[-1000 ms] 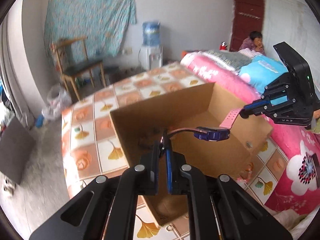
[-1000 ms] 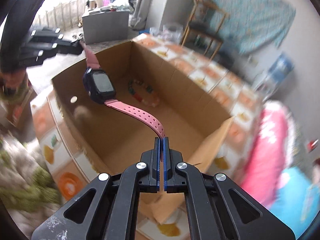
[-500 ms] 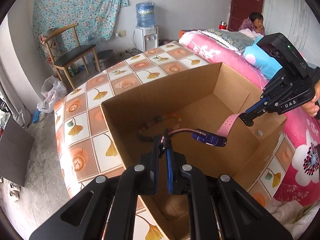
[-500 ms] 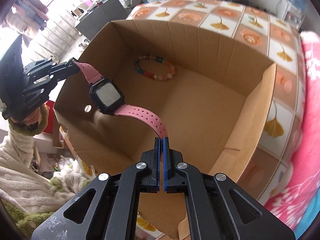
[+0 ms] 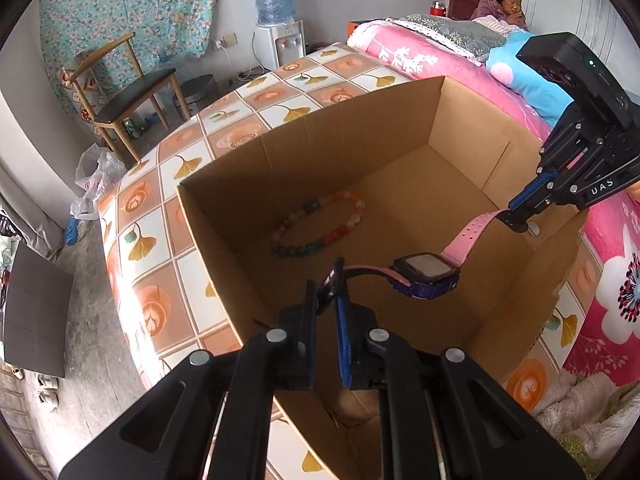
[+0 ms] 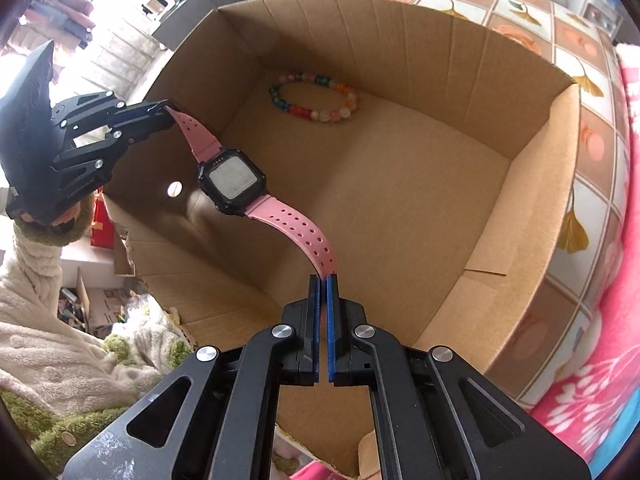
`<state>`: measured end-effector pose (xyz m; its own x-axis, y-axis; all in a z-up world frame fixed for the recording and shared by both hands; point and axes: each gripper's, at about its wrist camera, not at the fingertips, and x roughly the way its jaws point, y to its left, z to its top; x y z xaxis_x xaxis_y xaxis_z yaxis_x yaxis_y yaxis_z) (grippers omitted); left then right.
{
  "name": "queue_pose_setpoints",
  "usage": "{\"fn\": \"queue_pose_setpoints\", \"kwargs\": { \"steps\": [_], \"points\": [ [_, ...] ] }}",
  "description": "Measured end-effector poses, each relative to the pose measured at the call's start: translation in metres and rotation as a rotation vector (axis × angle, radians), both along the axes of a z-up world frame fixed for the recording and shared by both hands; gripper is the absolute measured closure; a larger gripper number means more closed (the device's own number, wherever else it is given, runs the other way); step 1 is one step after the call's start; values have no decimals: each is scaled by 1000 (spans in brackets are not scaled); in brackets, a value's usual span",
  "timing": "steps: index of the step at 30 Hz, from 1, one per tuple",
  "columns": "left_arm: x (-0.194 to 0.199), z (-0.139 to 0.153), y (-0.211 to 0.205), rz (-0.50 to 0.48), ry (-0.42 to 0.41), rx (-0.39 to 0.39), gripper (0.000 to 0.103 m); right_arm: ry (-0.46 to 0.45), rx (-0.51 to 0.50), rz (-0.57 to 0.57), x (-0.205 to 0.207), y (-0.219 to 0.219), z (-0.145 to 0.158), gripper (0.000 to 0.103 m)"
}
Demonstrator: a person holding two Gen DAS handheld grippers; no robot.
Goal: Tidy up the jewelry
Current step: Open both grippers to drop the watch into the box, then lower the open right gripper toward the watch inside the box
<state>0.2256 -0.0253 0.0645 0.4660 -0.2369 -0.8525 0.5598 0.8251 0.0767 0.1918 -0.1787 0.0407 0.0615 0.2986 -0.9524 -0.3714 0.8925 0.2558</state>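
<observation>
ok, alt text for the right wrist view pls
The right gripper and the left gripper each pinch one end of a pink-strapped watch, hanging it over an open cardboard box. A colourful bead bracelet lies on the box floor.

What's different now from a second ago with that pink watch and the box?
The pink watch, stretched between the left tool and the right tool, has come down deeper into the cardboard box. Both tools stay clamped on the strap ends, nothing let go. The bead bracelet lies unmoved on the box floor.
</observation>
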Motion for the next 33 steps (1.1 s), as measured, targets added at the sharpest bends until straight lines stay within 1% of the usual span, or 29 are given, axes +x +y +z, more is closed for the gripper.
{"fn": "queue_pose_setpoints", "kwargs": {
  "steps": [3, 5, 7, 10, 12, 14, 18, 21, 24, 27, 28, 29, 31, 33],
  "points": [
    [0, -3, 4, 0, 25, -20, 92, 24, 21, -9, 2, -1, -3, 102],
    [1, -5, 5, 8, 40, -18, 92, 31, 30, -23, 2, -3, -2, 102],
    [1, -4, 7, 14, 31, -20, 86, 49, 49, -42, 3, -4, -3, 102],
    [0, 3, 14, 37, 28, -73, 84, 68, 46, -56, 5, -3, -6, 102],
    [-3, 9, 19, 54, 6, -98, 83, 81, 47, -69, 8, -3, -8, 102],
    [-10, 16, 23, 64, -28, -113, 83, 76, 31, -82, 11, -2, -7, 102],
    [-27, 24, 37, 95, -73, -155, 83, 104, 82, -138, 19, -6, -7, 102],
    [-44, 27, 46, 128, -129, -154, 81, 97, 104, -171, 26, -8, -3, 101],
    [-60, 26, 56, 157, -159, -177, 79, 56, 72, -178, 34, -4, 6, 101],
    [-72, 21, 65, 188, -153, -224, 79, 7, 5, -168, 42, 2, 9, 101],
    [-76, 19, 67, 200, -158, -234, 79, -10, -35, -161, 45, 5, 8, 101],
    [-79, 19, 69, 205, -163, -241, 79, -31, -81, -151, 46, 6, 6, 99],
    [-87, 15, 75, 228, -179, -261, 77, -99, -206, -108, 49, 15, 5, 93],
    [-93, 12, 79, 241, -189, -283, 72, -146, -256, -80, 49, 22, 7, 81]
  ]
}}
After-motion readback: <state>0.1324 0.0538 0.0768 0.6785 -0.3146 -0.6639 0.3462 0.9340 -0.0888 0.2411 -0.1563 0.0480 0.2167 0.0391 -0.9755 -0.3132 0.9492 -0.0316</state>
